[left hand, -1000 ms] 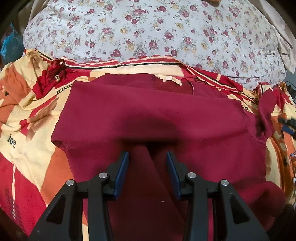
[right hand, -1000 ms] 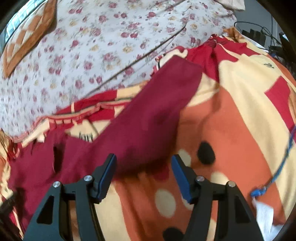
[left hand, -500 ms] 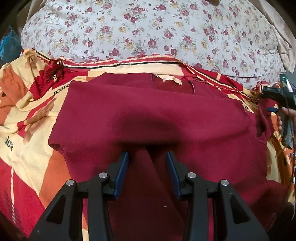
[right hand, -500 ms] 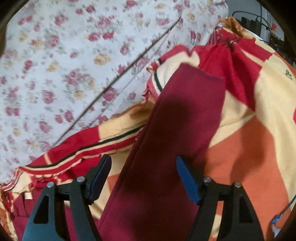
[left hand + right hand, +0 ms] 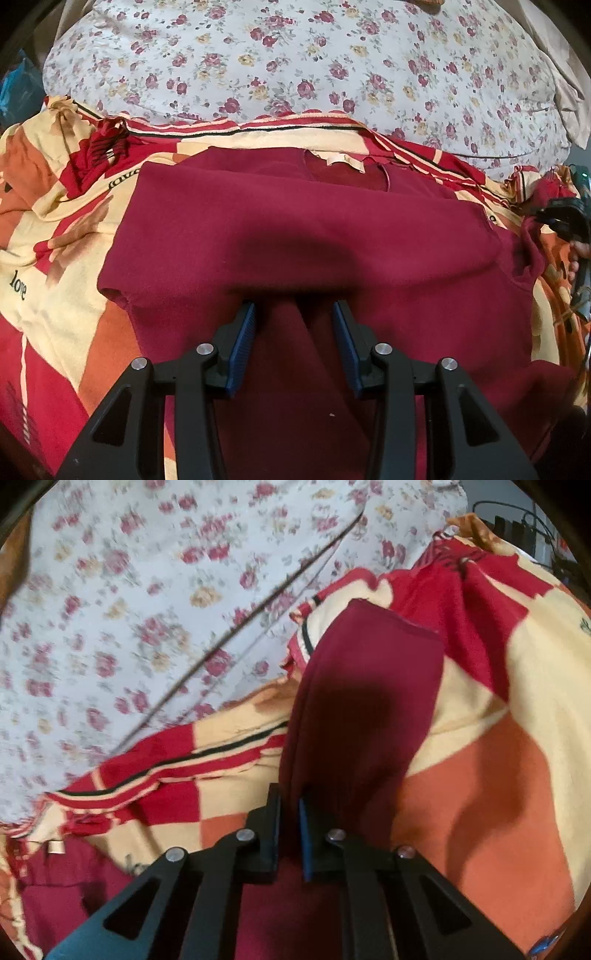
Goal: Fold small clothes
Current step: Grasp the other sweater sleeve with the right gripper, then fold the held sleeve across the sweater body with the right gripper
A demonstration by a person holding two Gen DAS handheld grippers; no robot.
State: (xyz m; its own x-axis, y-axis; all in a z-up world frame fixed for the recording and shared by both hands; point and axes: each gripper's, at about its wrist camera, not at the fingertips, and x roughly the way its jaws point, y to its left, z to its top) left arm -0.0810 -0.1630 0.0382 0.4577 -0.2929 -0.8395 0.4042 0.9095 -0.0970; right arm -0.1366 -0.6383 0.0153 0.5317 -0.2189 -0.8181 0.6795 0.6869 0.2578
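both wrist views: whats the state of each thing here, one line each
maroon shirt: spread flat on the blanket, neck label showing
shirt sleeve: stretched out straight, pinched at its edge
right gripper: shut on the sleeve
left gripper: part closed, shirt fabric bunched between the fingers
patterned blanket: rumpled under the shirt

Both wrist fisheyes tilt steeply down, close over the maroon shirt (image 5: pixel 295 229); right views its sleeve (image 5: pixel 369 701) only.

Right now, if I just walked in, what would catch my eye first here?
A dark red shirt spread flat across a loud red, orange and cream blanket. Behind it swells a white bedcover with small roses. Up close, the right claw has shut on the edge of the shirt's sleeve, while the left claw grips a fold at the hem.
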